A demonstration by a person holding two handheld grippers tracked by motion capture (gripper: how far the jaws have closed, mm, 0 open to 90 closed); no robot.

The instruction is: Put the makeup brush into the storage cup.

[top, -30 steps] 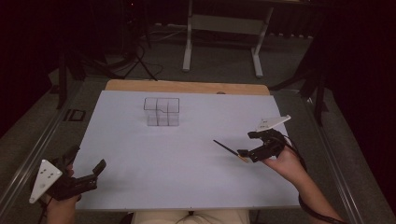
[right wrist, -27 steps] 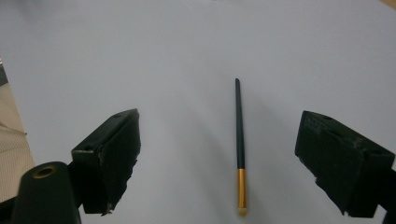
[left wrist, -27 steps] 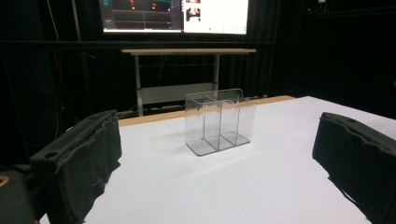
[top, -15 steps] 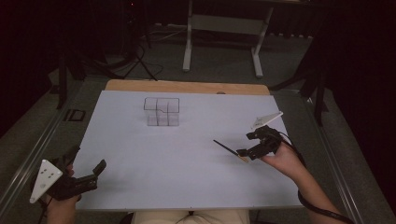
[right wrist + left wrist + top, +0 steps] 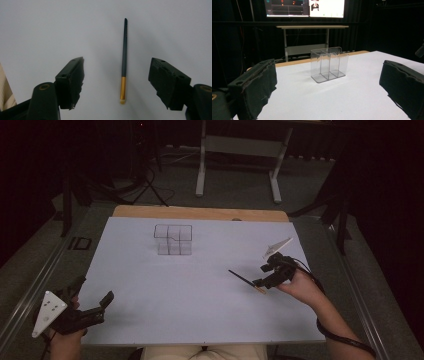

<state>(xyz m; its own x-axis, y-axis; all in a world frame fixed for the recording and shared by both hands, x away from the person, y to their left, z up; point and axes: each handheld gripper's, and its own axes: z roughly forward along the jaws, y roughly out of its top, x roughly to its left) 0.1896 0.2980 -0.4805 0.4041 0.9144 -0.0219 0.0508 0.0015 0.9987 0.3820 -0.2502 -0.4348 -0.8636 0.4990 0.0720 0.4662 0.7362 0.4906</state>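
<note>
A thin dark brush (image 5: 245, 280) with a gold ferrule and pale end lies flat on the white table sheet (image 5: 200, 305) at the right. My right gripper (image 5: 260, 275) hovers low over its gold end. In the right gripper view the brush (image 5: 124, 50) lies between the two pads without touching either; the right gripper (image 5: 116, 65) is open and its jaws have just been closing. A clear plastic organizer (image 5: 173, 240) with several compartments stands upright at the back middle. My left gripper (image 5: 92, 291) rests open at the front left, facing the organizer (image 5: 329, 65), with nothing between its pads (image 5: 257, 85).
A bare wooden strip (image 5: 200, 213) runs along the sheet's far edge. Beyond it stands a white-legged desk (image 5: 240, 150), with lit monitors (image 5: 304, 7) above it. Metal rails (image 5: 45, 270) border the table on both sides.
My right gripper has shifted slightly left and down over the brush's gold end, and its jaws stand narrower. The left gripper has not moved.
</note>
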